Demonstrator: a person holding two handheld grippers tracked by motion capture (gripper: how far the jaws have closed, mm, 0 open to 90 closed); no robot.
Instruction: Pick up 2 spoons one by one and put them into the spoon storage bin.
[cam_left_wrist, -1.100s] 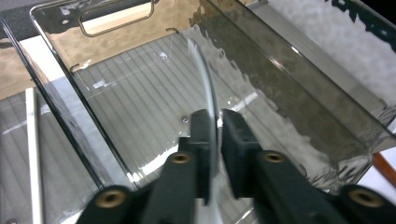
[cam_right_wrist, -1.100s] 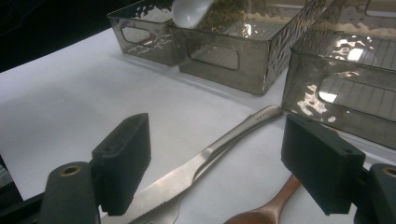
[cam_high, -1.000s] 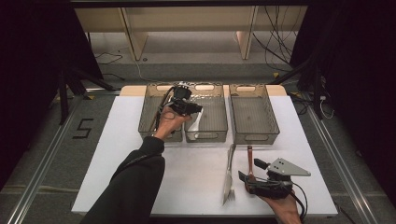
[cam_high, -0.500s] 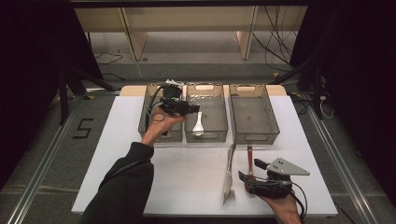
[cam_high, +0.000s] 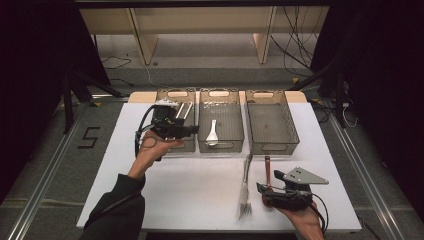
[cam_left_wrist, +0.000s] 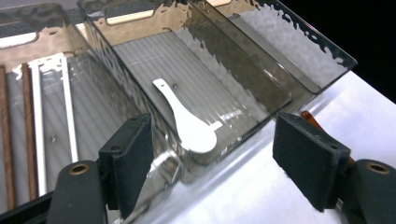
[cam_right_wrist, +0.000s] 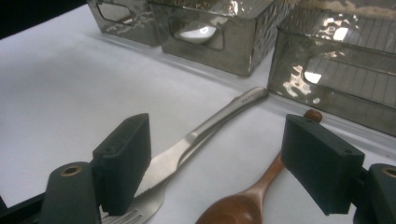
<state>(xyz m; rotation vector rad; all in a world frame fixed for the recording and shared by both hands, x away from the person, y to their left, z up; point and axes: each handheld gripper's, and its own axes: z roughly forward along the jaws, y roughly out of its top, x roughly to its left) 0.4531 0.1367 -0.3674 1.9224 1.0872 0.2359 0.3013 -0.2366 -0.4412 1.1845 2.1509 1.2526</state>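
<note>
With the left gripper (cam_high: 192, 130) spread and empty, the white spoon (cam_left_wrist: 189, 123) lies in the middle bin (cam_high: 220, 146); the right gripper (cam_right_wrist: 215, 186), spread beside the fork (cam_high: 245, 189) at the table's (cam_high: 150, 200) near edge, might nudge the wooden spoon (cam_right_wrist: 243, 205).

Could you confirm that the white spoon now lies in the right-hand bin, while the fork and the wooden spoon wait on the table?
Not quite: the white spoon lies in the middle bin, as the high view shows. The fork and wooden spoon do wait on the table.
</note>
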